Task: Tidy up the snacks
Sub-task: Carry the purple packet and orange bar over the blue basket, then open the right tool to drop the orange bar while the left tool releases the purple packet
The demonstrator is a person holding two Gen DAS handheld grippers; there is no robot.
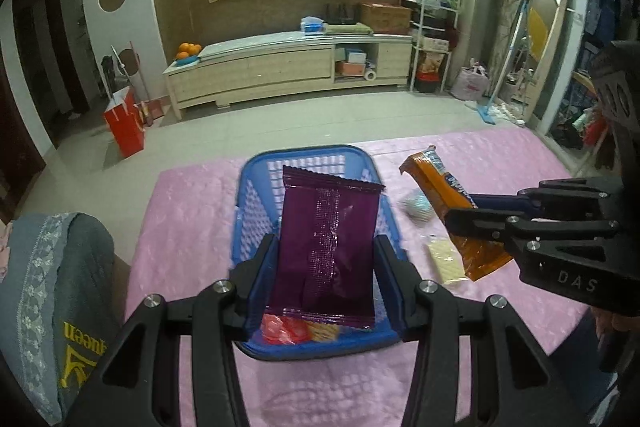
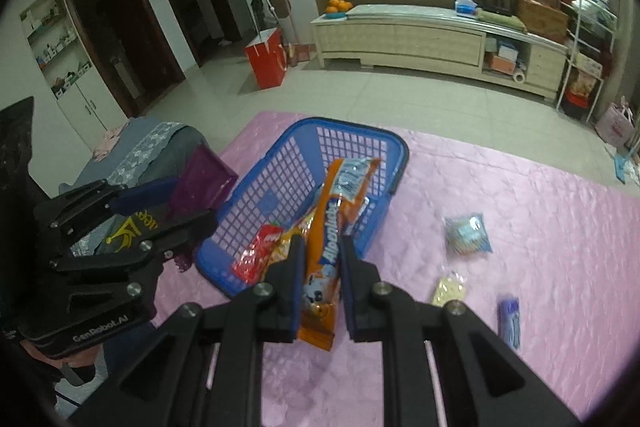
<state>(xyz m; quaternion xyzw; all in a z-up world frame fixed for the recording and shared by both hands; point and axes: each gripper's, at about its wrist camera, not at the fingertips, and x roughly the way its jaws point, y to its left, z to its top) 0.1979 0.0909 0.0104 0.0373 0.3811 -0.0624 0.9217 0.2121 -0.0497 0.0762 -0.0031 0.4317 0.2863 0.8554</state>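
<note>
The blue basket (image 2: 352, 163) already holds a red packet (image 2: 256, 255) and a yellow one, so the sorting is partly done. The left gripper (image 1: 326, 259) clamps a purple packet (image 1: 328, 247) above the basket; the right gripper (image 2: 320, 259) pinches an orange packet (image 2: 336, 227) over its near rim. Left on the pink mat (image 2: 540, 227), at the basket's four o'clock in the right view, lie a blue-white pouch (image 2: 468, 235), a pale wafer pack (image 2: 450, 289) and a small purple packet (image 2: 510, 321).

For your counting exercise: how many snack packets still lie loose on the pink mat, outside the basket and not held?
3: a round blue-white packet, a pale yellow packet nearer the camera, and a small blue packet to its right on the pink mat. Others may be hidden.
</note>
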